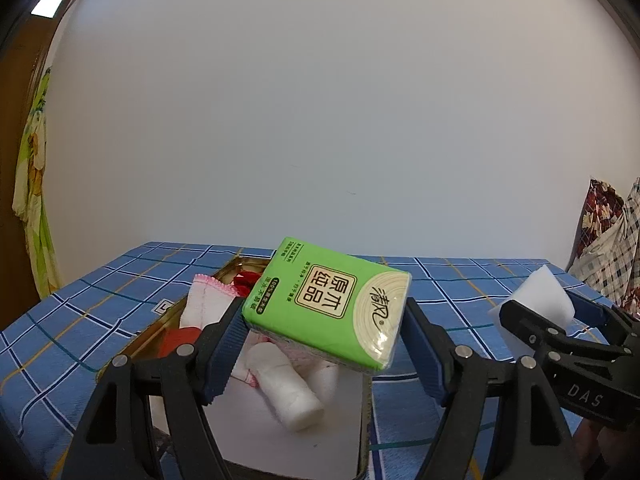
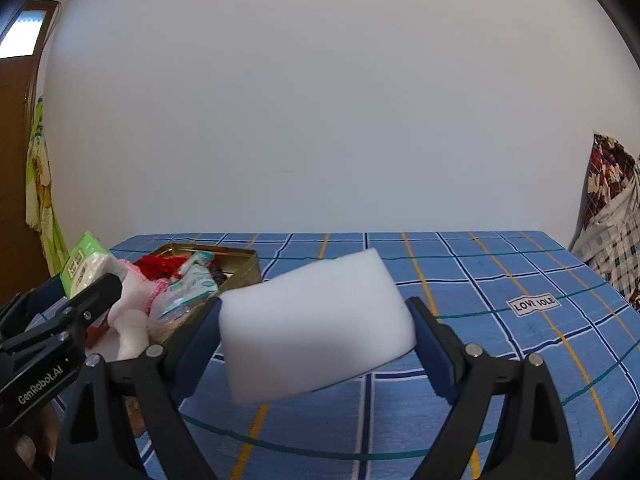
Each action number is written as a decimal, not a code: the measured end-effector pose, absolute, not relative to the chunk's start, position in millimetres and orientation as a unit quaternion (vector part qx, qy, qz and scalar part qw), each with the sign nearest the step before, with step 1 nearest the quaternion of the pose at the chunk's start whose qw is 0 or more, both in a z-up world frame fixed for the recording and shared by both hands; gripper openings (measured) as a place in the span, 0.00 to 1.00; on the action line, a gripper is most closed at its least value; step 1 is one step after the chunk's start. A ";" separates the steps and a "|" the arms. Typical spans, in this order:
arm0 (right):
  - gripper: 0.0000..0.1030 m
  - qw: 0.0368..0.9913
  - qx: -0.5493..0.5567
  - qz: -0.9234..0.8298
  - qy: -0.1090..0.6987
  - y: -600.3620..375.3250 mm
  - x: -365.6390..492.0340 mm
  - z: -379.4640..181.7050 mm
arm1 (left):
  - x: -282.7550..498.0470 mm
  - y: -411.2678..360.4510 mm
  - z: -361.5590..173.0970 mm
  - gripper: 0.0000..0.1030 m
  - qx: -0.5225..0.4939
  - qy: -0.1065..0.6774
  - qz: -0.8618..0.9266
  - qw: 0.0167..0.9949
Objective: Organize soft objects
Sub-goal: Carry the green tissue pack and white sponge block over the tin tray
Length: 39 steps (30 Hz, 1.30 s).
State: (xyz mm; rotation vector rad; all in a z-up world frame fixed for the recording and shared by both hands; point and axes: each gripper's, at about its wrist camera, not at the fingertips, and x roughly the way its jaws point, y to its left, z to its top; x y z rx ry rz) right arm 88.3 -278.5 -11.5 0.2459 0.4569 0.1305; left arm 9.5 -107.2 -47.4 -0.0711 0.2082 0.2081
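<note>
While tissue pack (image 1: 326, 304) hangs gripped, tin (image 1: 236, 267) sits crowded.

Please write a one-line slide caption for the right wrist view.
Right gripper holds a white sponge block above the blue checked tablecloth.

Blue checked tablecloth (image 2: 480, 280) over table, gold tin (image 2: 244, 266) on it.
</note>
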 end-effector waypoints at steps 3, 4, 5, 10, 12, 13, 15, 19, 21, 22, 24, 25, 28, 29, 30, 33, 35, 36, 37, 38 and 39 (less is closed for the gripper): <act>0.89 0.965 0.119 0.071 0.224 -272.8 88.2 -9.5 | 5.6 -105.1 -46.1 0.74 -0.038 0.104 0.106 0.988; 0.89 0.965 0.118 0.073 0.224 -271.0 88.3 -9.0 | 4.8 -104.1 -45.8 0.74 -0.040 0.104 0.107 0.988; 0.89 0.965 0.117 0.075 0.223 -269.0 88.4 -8.5 | 3.3 -102.4 -45.6 0.74 -0.042 0.103 0.108 0.988; 0.89 0.965 0.114 0.089 0.218 -258.7 89.9 -6.6 | -2.3 -97.4 -44.1 0.74 -0.049 0.108 0.110 0.987; 0.89 0.965 0.115 0.096 0.215 -255.8 90.5 -5.9 | -2.3 -103.4 -41.6 0.74 -0.047 0.110 0.110 0.987; 0.89 0.965 0.118 0.100 0.213 -254.9 90.7 -5.6 | -5.7 -101.4 -40.4 0.74 -0.047 0.110 0.112 0.987; 0.89 0.963 0.126 0.112 0.209 -253.3 91.5 -5.1 | -11.6 -97.6 -37.0 0.74 -0.051 0.109 0.111 0.987; 0.89 0.959 0.134 0.129 0.215 -247.8 100.3 -3.0 | -20.5 -88.0 -28.6 0.74 -0.050 0.104 0.118 0.986; 0.89 0.958 0.136 0.135 0.211 -244.5 104.8 2.0 | -22.5 -80.6 -23.0 0.74 -0.054 0.101 0.127 0.985; 0.89 0.959 0.134 0.137 0.208 -242.7 106.4 5.5 | -24.0 -75.9 -19.0 0.74 -0.057 0.099 0.132 0.985; 0.89 0.960 0.130 0.144 0.201 -238.7 109.5 13.6 | -25.5 -70.7 -14.1 0.74 -0.060 0.098 0.139 0.984; 0.89 0.961 0.128 0.147 0.198 -236.6 110.6 17.4 | -26.1 -67.7 -10.8 0.74 -0.059 0.099 0.143 0.983; 0.89 0.961 0.126 0.153 0.191 -234.0 112.5 27.9 | -29.3 -61.3 -4.6 0.74 -0.057 0.100 0.154 0.981; 0.89 0.961 0.127 0.157 0.190 -232.5 113.9 31.2 | -28.9 -60.8 -3.0 0.74 -0.054 0.101 0.156 0.981; 0.89 0.960 0.127 0.160 0.189 -231.1 115.4 33.3 | -29.6 -61.2 -1.4 0.74 -0.051 0.105 0.158 0.981; 0.89 0.959 0.124 0.169 0.190 -225.1 120.9 38.1 | -26.9 -59.4 1.5 0.74 -0.046 0.118 0.160 0.979; 0.89 0.959 0.120 0.174 0.189 -219.6 123.4 42.0 | -21.4 -60.4 3.3 0.74 -0.039 0.128 0.161 0.978; 0.89 0.959 0.118 0.177 0.189 -216.9 124.7 43.8 | -18.1 -65.8 4.1 0.74 -0.037 0.132 0.161 0.977; 0.89 0.958 0.117 0.180 0.190 -214.8 125.6 45.7 | -16.4 -66.5 4.9 0.74 -0.034 0.135 0.162 0.977; 0.89 0.958 0.114 0.183 0.190 -212.0 126.9 48.1 | -14.4 -66.2 8.1 0.74 -0.032 0.140 0.160 0.977; 0.89 0.958 0.111 0.185 0.190 -208.8 128.6 50.6 | -13.0 -67.3 9.0 0.74 -0.030 0.144 0.160 0.976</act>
